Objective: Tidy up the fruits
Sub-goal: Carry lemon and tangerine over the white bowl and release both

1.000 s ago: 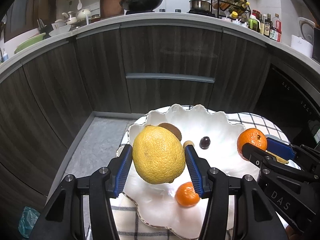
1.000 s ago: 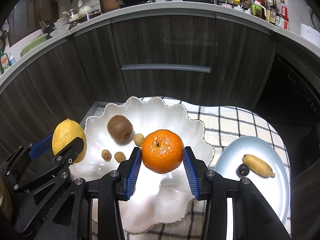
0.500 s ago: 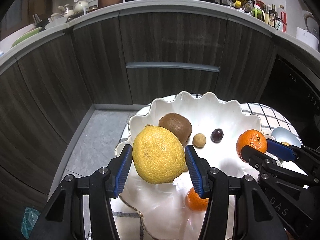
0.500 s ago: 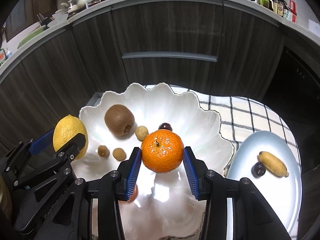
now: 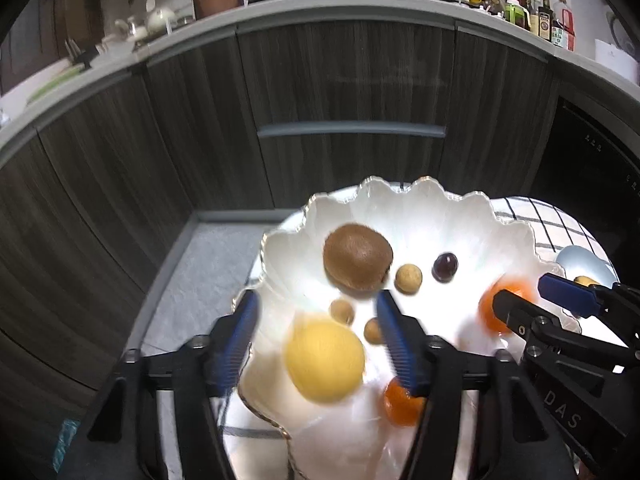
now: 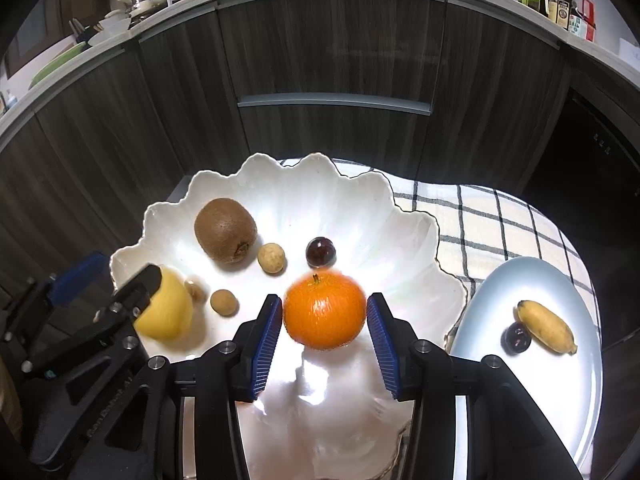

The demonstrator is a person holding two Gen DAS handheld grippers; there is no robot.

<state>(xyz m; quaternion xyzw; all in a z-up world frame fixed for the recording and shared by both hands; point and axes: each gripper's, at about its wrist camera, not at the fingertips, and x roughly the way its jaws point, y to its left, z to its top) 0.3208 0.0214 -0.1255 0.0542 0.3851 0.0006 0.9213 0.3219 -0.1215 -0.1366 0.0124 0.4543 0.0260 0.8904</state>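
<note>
While its jaws stand spread, the left gripper (image 5: 320, 340) has the blurred lemon (image 5: 325, 360) loose between them, over the scalloped white bowl (image 6: 400, 240). Spread as well, the right gripper (image 6: 326, 330) frames the orange (image 6: 325, 311), gaps showing on both sides. Beyond lie a kiwi (image 6: 225, 229), a dark grape (image 6: 320, 251) and small longans (image 6: 271, 257); a banana (image 6: 546, 326) sits on the blue plate (image 6: 560, 400).

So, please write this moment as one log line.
left tool: open | lemon: loose, blurred, over white bowl | right tool: around orange, grip unclear
</note>
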